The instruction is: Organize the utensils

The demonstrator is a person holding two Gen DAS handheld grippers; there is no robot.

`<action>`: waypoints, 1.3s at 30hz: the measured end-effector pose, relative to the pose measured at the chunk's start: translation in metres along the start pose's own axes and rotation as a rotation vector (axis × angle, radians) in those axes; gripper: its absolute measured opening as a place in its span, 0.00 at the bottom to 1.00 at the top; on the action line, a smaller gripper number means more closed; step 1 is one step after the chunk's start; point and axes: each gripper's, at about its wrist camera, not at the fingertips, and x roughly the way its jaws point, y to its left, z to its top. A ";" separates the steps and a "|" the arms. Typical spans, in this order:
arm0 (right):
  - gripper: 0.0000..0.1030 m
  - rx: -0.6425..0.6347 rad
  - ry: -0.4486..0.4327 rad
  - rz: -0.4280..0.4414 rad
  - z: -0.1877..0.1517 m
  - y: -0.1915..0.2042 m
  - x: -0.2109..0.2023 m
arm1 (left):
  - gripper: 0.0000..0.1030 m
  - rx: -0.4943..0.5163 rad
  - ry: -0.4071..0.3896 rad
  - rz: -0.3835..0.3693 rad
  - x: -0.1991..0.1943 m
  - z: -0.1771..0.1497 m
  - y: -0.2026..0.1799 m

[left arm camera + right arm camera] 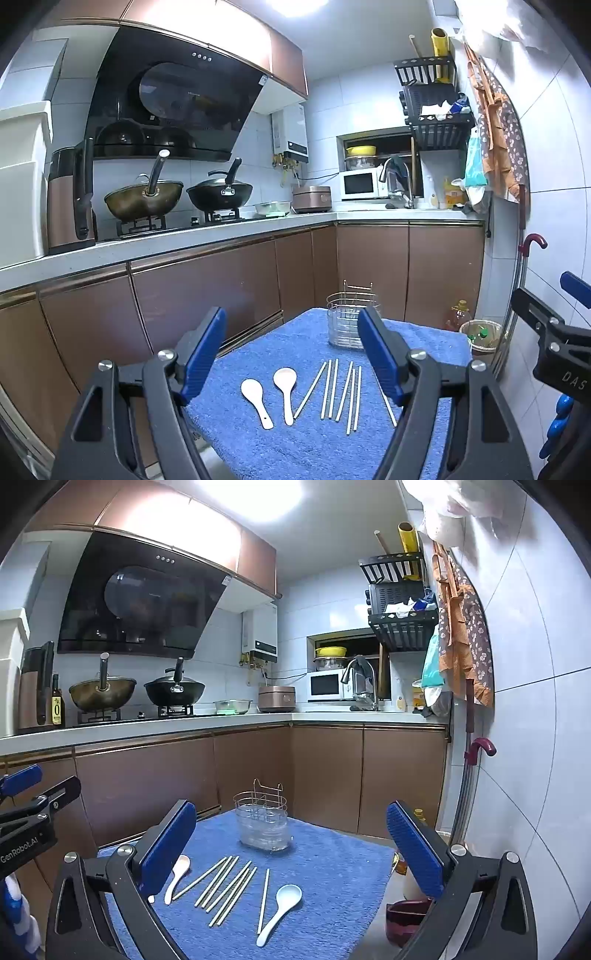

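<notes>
Here, nothing has been picked up yet: both tools hover above a small table covered by a blue towel (332,867), their jaws spread wide and empty.

Going from the left, the left gripper (291,354) points almost level over the near edge of the towel, framing the utensils between its blue pads. Just beyond it lie two white spoons (256,400) side by side, bowls away from the camera, handles toward it; from the right wrist view only one of these shows clearly, the other being mostly hidden behind a finger. Next comes a loose fan of pale chopsticks (225,886), roughly parallel and flat on the cloth. I count about seven in the fan, plus one lone chopstick (264,899) set apart to the right, so eight, probably four pairs, though overlaps make the count uncertain. Beside that single stick rests a third white spoon (280,908), visible in the right wrist view only. The right gripper (291,849) brackets this end.

At the far edge stands one wire utensil holder (263,823), upright and empty, well apart from the row. Everything seems laid out flat and separated so each piece can be pinched singly and dropped into the holder.
</notes>
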 end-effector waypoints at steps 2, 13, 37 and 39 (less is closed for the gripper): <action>1.00 -0.003 -0.006 0.000 0.001 0.000 0.001 | 0.70 -0.004 0.000 0.007 0.000 0.000 -0.001; 1.00 0.008 -0.024 -0.008 -0.001 -0.001 0.002 | 0.70 -0.025 0.004 0.023 0.005 -0.001 -0.005; 1.00 0.011 0.012 -0.007 -0.012 -0.012 0.027 | 0.70 0.054 0.060 0.025 0.030 -0.008 -0.017; 1.00 0.013 0.022 -0.003 -0.015 -0.013 0.031 | 0.70 0.065 0.069 0.027 0.034 -0.007 -0.019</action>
